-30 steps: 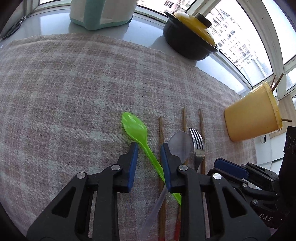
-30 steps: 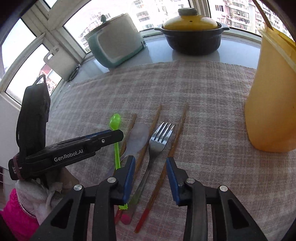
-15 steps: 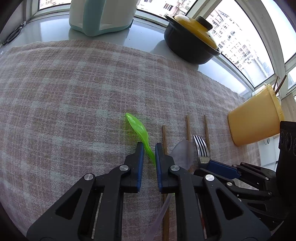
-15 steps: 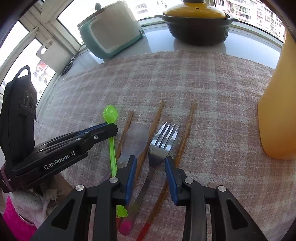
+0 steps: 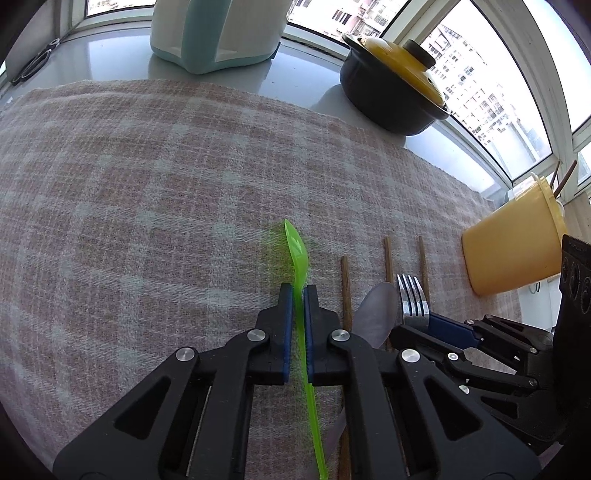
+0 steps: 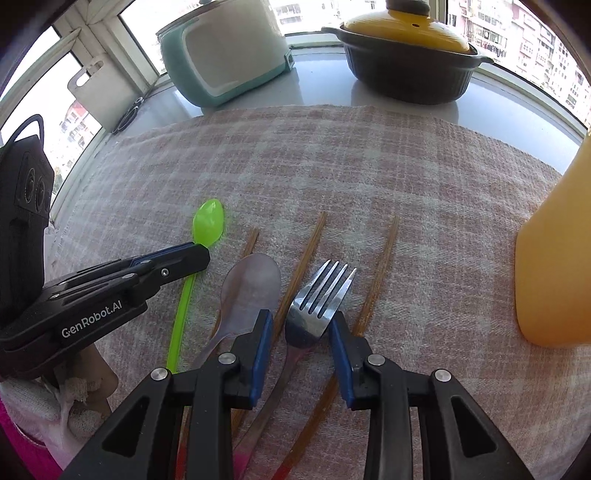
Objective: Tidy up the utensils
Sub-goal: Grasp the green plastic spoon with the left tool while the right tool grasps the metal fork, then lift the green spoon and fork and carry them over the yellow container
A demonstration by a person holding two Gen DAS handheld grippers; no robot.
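Utensils lie in a row on the checked cloth over the desk. The left hand-held gripper is clamped on the green spoon. The right hand-held gripper is closing, its jaws astride the fork without touching it. Beside it lie chopsticks and a clear spoon; a yellow cup stands right.

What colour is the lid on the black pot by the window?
Yellow, with a dark knob on top. The lid shows best in the right wrist view.

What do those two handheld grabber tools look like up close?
Both the left gripper and right gripper are black plastic frames with silver screws and blue-padded fingers. The left one carries white "GenRobot.AI" lettering. A white knit glove and pink sleeve show beneath it.
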